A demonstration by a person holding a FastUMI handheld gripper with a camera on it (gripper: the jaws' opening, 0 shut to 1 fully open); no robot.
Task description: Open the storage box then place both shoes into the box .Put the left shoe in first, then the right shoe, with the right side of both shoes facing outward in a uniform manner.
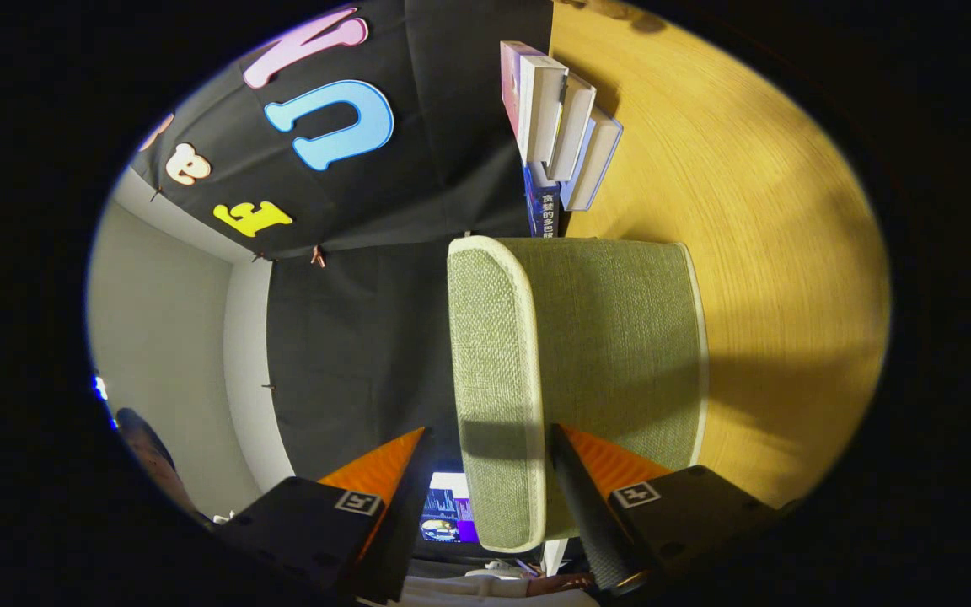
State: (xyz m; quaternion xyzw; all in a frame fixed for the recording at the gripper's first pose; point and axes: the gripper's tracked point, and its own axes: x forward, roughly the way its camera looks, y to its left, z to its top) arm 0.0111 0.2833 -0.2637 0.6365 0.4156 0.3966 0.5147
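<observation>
While slightly parted, tool straddles box lid.

Box between our fingers

We see the box on the table, books beyond it.

Black cloth hangs as the back wall at nine to twelve o'clock, a pale plain wall beside it at nine, while a warm-lit wooden tabletop spreads from twelve to four, a stack of books standing at twelve.
</observation>
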